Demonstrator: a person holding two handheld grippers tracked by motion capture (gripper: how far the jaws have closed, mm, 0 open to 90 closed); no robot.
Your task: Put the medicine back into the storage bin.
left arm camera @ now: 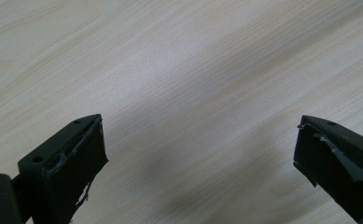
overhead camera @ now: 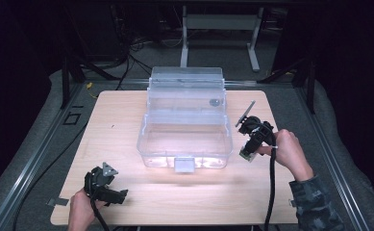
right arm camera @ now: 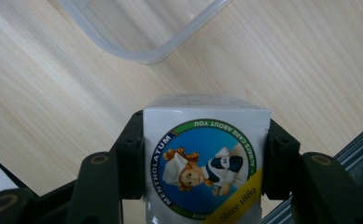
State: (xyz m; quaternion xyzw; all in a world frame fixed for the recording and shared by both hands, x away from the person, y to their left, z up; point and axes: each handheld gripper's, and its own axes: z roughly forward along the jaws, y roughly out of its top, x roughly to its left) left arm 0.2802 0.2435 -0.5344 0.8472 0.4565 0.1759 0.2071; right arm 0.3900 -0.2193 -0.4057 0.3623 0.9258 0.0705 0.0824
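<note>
A small white Mentholatum box (right arm camera: 206, 163) with a round blue label sits between the black jaws of my right gripper (right arm camera: 206, 158), which is shut on its two sides. In the high view that right gripper (overhead camera: 250, 153) hangs above the table just right of the clear plastic bin (overhead camera: 184, 126), with the box (overhead camera: 246, 155) at its lower tip. The bin's lid stands open at the back. A rounded corner of the bin's rim (right arm camera: 146, 51) lies ahead of the box. My left gripper (left arm camera: 200, 154) rests low at the table's front left, jaws wide apart over bare wood; in the high view the left gripper (overhead camera: 113, 193) is held by a hand.
The light wooden table (overhead camera: 127, 120) stands inside a grey metal frame (overhead camera: 35, 154). Cables and a white stand (overhead camera: 218, 29) sit on the floor behind. A dark metal rail (right arm camera: 352, 144) runs past the table's edge at the right gripper view's lower right.
</note>
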